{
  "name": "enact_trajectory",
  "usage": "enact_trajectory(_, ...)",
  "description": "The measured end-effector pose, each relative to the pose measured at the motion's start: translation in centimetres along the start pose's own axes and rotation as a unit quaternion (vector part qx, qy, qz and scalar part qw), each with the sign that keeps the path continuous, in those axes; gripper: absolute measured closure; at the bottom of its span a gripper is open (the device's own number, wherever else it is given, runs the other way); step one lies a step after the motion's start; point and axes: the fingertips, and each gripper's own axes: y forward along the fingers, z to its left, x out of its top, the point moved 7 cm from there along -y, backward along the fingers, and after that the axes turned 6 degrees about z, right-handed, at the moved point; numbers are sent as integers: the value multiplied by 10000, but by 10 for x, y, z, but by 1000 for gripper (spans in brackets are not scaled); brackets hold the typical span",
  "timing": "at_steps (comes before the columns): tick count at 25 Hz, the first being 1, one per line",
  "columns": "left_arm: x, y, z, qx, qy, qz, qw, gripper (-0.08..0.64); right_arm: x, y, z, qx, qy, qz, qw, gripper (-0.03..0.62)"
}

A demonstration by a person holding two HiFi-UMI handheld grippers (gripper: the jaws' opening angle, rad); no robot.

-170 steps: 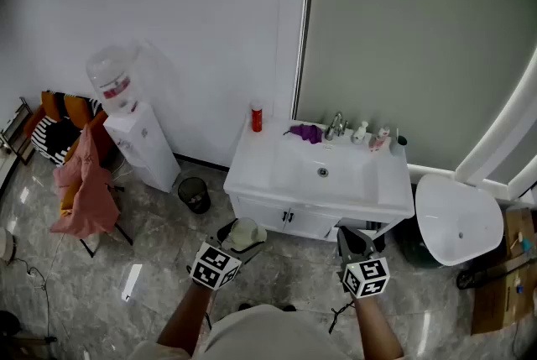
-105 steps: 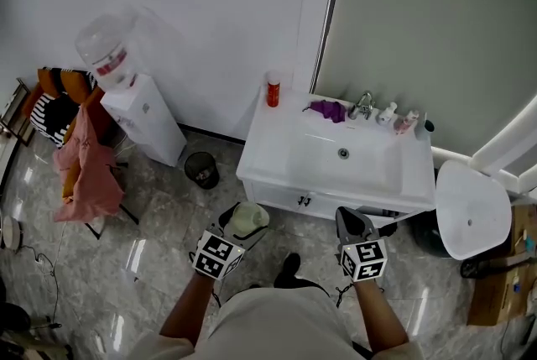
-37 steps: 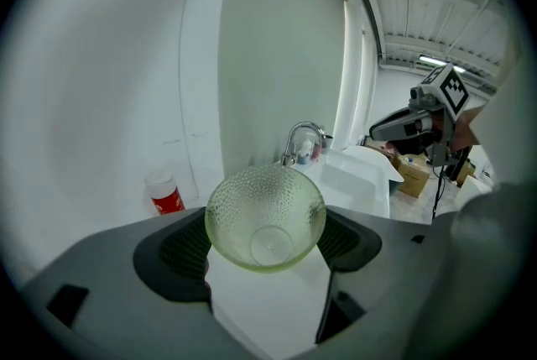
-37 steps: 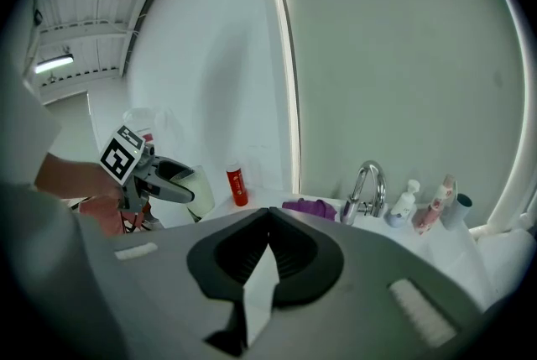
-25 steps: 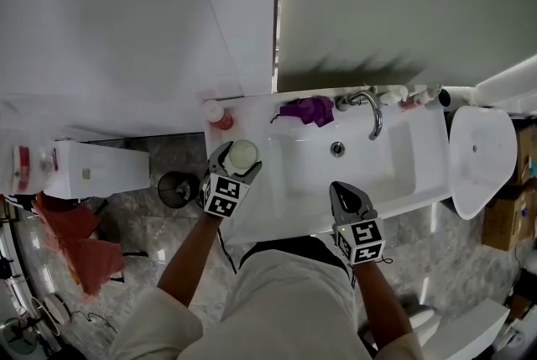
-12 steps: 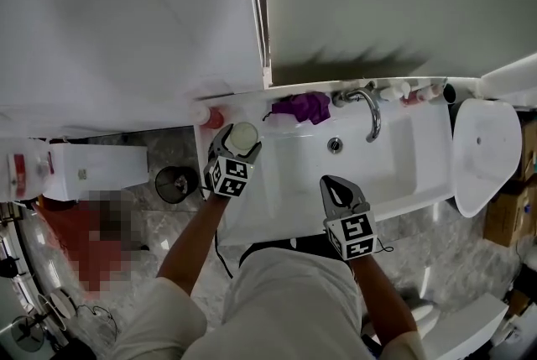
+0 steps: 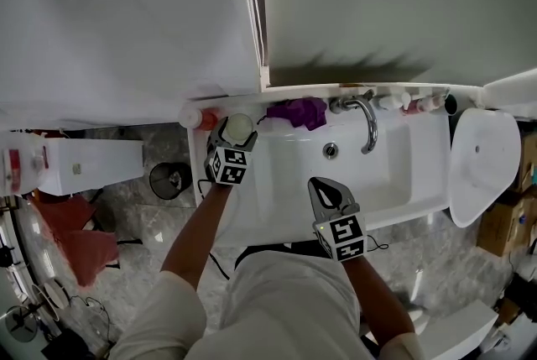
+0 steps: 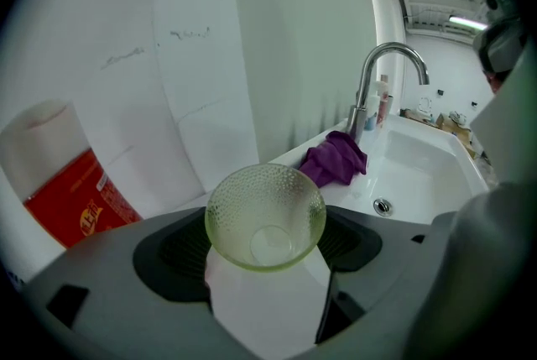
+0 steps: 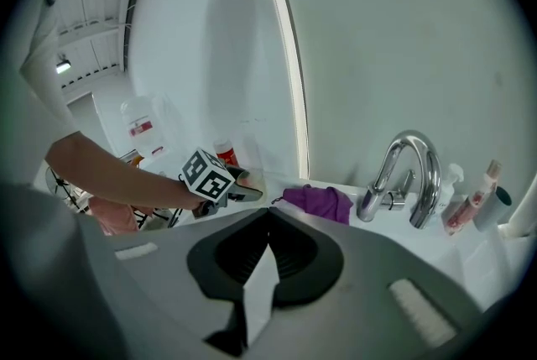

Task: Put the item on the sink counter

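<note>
Counter [image 7: 262,200] under bowl [image 8: 265,216], left tool [image 7: 239,129] outstretched

1. Counter strip [image 7: 247,211], left of basin [image 7: 377,174]: bare, open from the front edge.
2. Red bottle [image 7: 201,117]: back-left corner, against the wall.
3. Purple cloth [image 7: 295,111]: back rim, right of strip.
4. Faucet [image 7: 362,119]: arches over basin; small bottles [image 7: 411,102] crowd the rim beyond.

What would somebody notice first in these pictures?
The bumpy green glass bowl, pinched in the left claw over the left end of the white sink counter. Next, the purple cloth bunched up beside the shiny faucet, and the red bottle at the counter's back-left corner.
</note>
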Motion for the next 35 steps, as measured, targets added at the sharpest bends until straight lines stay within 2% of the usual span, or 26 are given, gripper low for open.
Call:
enact_trajectory(4, -2, 10, 4, 15, -265, 97, 9996, 172, -1, 1, -4, 20, -11, 46, 10000, 581)
enact_trajectory(10, -9, 18, 5, 51, -429, 178, 9989, 172, -4, 2, -11, -19, 4, 87, 10000, 581)
enact_trajectory(18, -9, 19, 5, -153, -599, 331, 9975, 169, -6, 0, -6, -36, -21, 93, 9999, 581)
enact_trajectory(25, -13, 13, 6, -202, -802, 392, 9958, 129, -7, -7, 5, -59, -65, 35, 10000, 581)
enact_trajectory(35, -24, -20, -1, -307, -769, 295, 9961, 126, -8, -26, 23, -208, -34, -140, 9997, 581)
